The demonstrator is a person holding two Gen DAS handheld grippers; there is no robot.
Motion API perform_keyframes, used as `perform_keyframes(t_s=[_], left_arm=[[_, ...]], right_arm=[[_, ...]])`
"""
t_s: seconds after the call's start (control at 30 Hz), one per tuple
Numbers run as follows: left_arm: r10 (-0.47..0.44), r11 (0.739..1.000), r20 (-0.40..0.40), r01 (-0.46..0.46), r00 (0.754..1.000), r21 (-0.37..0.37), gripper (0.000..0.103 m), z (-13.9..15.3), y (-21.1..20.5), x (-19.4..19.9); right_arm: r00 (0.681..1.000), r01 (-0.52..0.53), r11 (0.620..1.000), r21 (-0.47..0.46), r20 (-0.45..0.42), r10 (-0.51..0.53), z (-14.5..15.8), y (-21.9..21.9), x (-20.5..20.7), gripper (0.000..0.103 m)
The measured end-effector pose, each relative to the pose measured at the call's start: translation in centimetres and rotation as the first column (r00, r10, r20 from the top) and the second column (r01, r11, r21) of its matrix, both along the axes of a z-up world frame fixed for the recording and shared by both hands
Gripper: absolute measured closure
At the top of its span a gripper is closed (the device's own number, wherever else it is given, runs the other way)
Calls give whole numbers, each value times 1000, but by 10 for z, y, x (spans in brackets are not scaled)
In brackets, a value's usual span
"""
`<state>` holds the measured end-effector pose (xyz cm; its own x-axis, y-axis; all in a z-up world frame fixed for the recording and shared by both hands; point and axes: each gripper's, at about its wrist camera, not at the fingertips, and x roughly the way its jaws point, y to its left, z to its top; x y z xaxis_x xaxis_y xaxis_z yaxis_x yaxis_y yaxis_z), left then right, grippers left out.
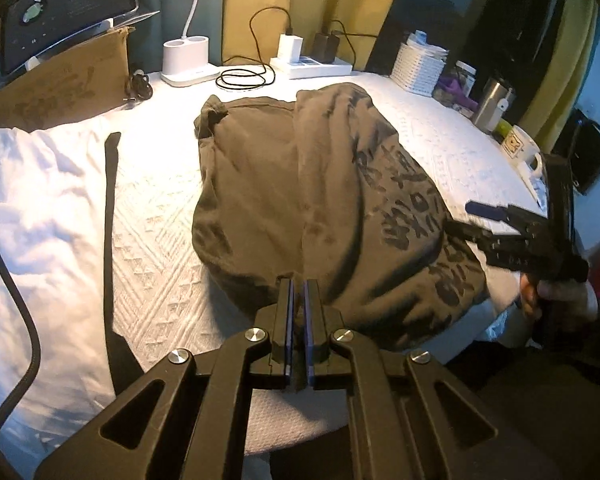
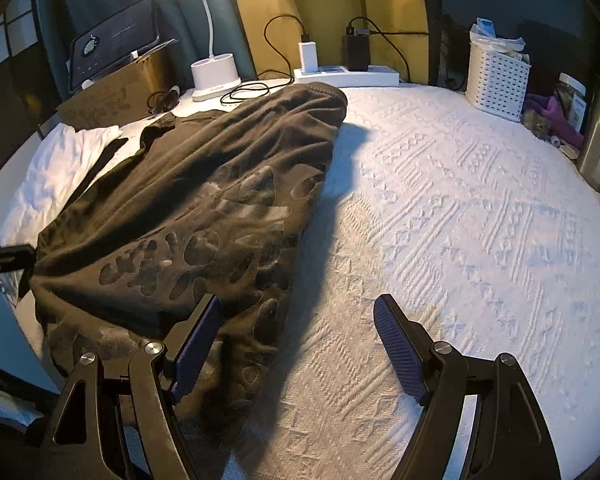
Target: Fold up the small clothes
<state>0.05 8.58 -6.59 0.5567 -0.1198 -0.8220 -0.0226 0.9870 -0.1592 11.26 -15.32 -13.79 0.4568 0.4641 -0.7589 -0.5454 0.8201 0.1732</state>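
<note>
The dark brown printed T-shirt point(image 1: 300, 200) lies on the white textured bedspread point(image 2: 460, 220), folded lengthwise already, with one long side laid over the middle so the printed lettering faces up along the edge nearer the white perforated basket point(image 2: 498, 76); its far end reaches almost to the white power strip point(image 2: 346, 74) behind it, and its near hem hangs close to the bed's front edge.

The left gripper point(image 1: 299, 296) has its two blue pads drawn together at the shirt's near hem; a sliver of dark cloth seems pinched between them, though the view is too tight to be sure how much. The right gripper point(image 2: 298, 340) stands with its jaws wide apart and nothing between them; one finger hovers over the shirt's near corner on the basket side, the other over bare bedspread.

By my reading the lengthwise fold is at least partly done; the shirt is now a long, narrow, rather rumpled band. What seems left is taking the other near corner, carrying the hem up toward the power strip to halve the length, and smoothing the wrinkles. A white garment point(image 1: 40, 200) lies on the far side of the shirt from the basket, apparently unfolded and waiting its turn.
</note>
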Motion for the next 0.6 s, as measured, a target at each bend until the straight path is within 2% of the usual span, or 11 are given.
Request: perform_keyframes(t_s=[0.07, 0.13, 0.17, 0.2, 0.33, 0.4, 0.6], left_arm=[[-2, 1000, -2, 3, 1000, 11, 97, -2, -6, 6], [-9, 999, -7, 10, 1000, 32, 79, -5, -12, 13], [-17, 999, -9, 17, 1000, 33, 59, -8, -17, 16], [-21, 999, -15, 21, 1000, 36, 45, -11, -20, 18], [-41, 995, -50, 46, 998, 87, 43, -24, -30, 22], [-31, 996, -61, 36, 998, 77, 43, -23, -28, 23], [-38, 994, 38, 34, 999, 102, 43, 15, -27, 28]], right_arm=[[1000, -11, 1000, 3, -3, 11, -2, 1, -2, 23], [1000, -16, 1000, 9, -2, 16, -3, 1, -5, 23], [1000, -16, 1000, 13, -2, 16, -3, 0, -7, 23], [1000, -16, 1000, 16, -3, 16, -4, 0, -8, 23], [1000, -17, 1000, 21, -10, 17, -8, -2, -14, 23], [1000, -15, 1000, 24, -15, 15, -9, -4, -14, 23], [1000, 0, 999, 41, -4, 0, -1, -12, -5, 23]])
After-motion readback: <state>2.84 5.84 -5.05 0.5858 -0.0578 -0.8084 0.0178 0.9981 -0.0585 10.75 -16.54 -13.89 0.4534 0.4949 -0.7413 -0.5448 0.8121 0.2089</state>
